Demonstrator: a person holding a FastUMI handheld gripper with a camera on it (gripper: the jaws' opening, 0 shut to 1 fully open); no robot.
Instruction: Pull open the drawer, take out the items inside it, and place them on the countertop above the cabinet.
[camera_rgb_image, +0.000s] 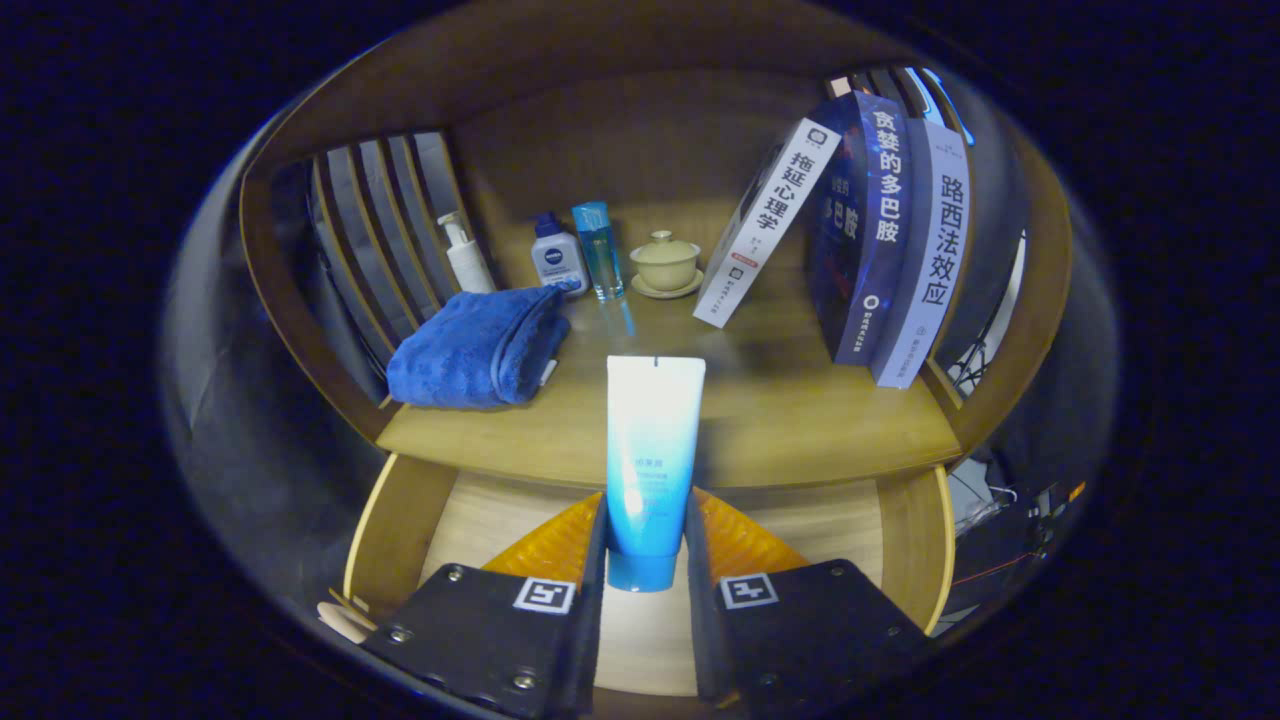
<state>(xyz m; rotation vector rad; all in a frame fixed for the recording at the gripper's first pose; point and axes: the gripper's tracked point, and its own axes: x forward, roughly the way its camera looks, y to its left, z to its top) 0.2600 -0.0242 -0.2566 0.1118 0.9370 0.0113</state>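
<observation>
White-to-blue gradient squeeze tube with a blue cap (650, 470), upright, cap end down, gripped near its cap between the gripper (645, 545) fingers, above the pulled-open light wooden drawer (400, 520), near edge of the wooden countertop (800, 420) just beyond

blue towel (478, 348) | pump bottle (466, 254) | lidded cup (665, 262) | three books (880, 235)

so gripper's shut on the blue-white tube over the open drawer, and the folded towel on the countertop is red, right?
Not quite: the gripper view shows the folded towel is blue, not red. The rest holds: the gripper is shut on the blue-white tube over the open drawer, and the towel lies on the countertop.
</observation>
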